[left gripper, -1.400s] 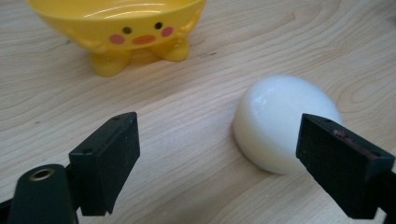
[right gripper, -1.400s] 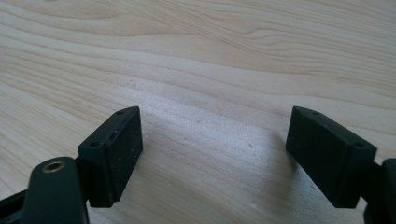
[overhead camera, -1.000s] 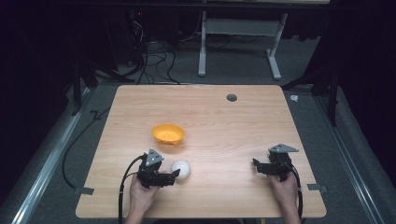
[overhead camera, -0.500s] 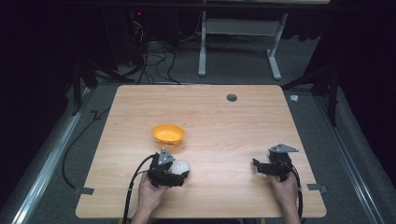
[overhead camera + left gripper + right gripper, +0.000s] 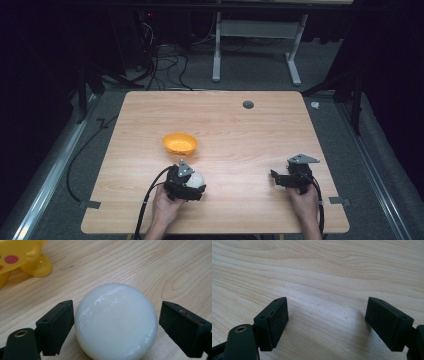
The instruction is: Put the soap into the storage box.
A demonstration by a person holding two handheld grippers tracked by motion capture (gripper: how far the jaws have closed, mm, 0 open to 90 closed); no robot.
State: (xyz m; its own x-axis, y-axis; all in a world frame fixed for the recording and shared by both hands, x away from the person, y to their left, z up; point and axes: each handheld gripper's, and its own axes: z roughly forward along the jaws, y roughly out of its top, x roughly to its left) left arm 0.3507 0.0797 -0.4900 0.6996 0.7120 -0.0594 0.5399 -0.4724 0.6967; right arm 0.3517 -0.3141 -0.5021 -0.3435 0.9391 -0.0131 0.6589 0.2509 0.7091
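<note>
- Table [image 5: 280,130]: light wood-grain top, rounded corners; a dark round grommet [image 5: 248,104] sits near the far edge, right of centre.
- Floor [image 5: 65,200]: grey carpet on all sides of the table.
- Beyond the far edge: a white desk frame [image 5: 255,35] on two legs and tangled black cables [image 5: 160,65].
- Room beyond is dark; light falls mainly on the table.

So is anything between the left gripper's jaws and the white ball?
Nothing visible. The ball sits on the table between the open jaws of the left gripper; one jaw is at or near its side, the other shows a gap. The yellow bowl stands off beyond.
</note>
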